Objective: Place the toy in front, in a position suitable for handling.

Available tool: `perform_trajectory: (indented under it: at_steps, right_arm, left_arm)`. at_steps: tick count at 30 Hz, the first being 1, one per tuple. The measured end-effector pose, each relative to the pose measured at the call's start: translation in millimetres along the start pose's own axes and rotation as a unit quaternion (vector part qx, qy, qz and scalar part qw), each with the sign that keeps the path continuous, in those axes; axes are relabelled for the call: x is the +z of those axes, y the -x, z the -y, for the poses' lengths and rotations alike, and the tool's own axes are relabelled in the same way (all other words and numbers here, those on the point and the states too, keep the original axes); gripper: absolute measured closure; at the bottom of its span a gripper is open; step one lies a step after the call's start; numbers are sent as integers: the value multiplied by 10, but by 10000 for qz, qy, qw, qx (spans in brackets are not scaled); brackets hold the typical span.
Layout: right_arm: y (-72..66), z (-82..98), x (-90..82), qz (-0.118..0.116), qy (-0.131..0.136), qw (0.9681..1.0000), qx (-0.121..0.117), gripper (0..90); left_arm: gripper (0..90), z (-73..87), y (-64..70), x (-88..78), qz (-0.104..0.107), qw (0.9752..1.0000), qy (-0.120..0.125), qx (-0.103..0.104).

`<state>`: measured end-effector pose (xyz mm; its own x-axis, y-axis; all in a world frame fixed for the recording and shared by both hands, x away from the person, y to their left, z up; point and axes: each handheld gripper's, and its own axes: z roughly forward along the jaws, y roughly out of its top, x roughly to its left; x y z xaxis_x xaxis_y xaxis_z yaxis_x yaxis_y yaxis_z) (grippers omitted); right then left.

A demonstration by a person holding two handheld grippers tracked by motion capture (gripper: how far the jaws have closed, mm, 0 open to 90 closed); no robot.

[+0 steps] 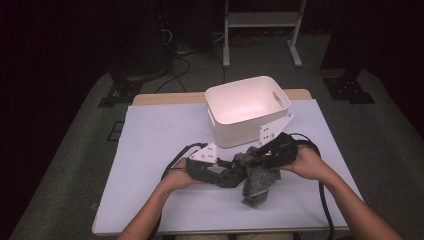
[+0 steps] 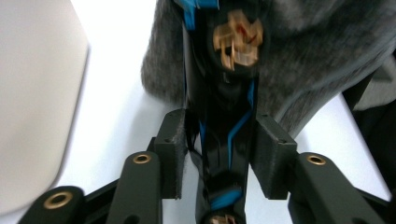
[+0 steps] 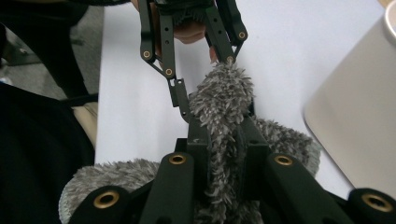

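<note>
grey fuzzy cloth (image 1: 257,175) hangs pinched in right gripper (image 1: 264,156) jaws; left gripper (image 1: 239,170) jaws clamp beside it.

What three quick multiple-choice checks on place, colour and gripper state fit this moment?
1. Where is the white bin?
A. beyond the grippers
B. at the table's near edge
C. on the floor

2. What colour is the fuzzy cloth?
A. red
B. grey
C. yellow

3. How is the right gripper?
A. wide open and empty
B. shut on the fuzzy cloth
C. inside the bin

Answers: 1 A, the high view shows it standing past both hands on the white table cover. 2 B, its pile looks grey in the right gripper view. 3 B, the pile is pinched between its two jaws there.
</note>
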<state>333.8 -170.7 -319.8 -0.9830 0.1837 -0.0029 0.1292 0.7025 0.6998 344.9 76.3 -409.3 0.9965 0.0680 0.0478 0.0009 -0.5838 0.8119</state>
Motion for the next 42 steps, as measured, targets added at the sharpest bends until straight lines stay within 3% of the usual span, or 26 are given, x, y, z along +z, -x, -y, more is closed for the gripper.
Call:
perform_trajectory:
  at_steps: [5, 7, 9, 12, 19, 21, 28, 31, 34, 39, 42]
  right_arm:
    - [2, 54, -8, -52, 78, 9999, 60, 781]
    - [-5, 67, -10, -86, 110, 9999, 74, 781]
    - [-13, 68, -11, -96, 121, 9999, 61, 782]
    - [-36, 67, -18, -58, 85, 9999, 14, 782]
    - [-59, 70, 9, -27, 41, 10000, -81, 783]
    - [-64, 76, 31, 9, 46, 10000, -59, 782]
    - [-52, -18, 119, -54, 273, 9996, -103, 783]
    - [-15, 54, 180, -69, 127, 9999, -45, 783]
    - [15, 200, 202, -65, 17, 9999, 108, 782]
    - [48, 444, 5, 97, 53, 9992, 386, 783]
    - [48, 558, -185, 264, 97, 9982, 521, 783]
  left_arm:
    - [468, 101, -9, 174, 106, 9995, -233, -170]
    - [458, 88, -6, 229, 132, 9995, -205, -184]
    - [511, 59, -6, 245, 64, 9997, -228, -73]
    - [580, 55, -14, 215, 107, 9997, -218, -30]
    - [584, 38, 14, 101, -86, 9981, -579, 182]
    - [584, 44, 1, 40, -173, 9976, -652, 151]
    - [584, 60, -7, -62, -263, 9958, -851, 223]
    - [584, 101, -8, -83, -284, 9937, -1048, 273]
    - [584, 122, -7, -99, -283, 9935, -1070, 249]
    - [584, 101, -24, -70, -353, 9932, -1107, 108]
    - [584, 57, -38, -27, -460, 9908, -1268, 136]
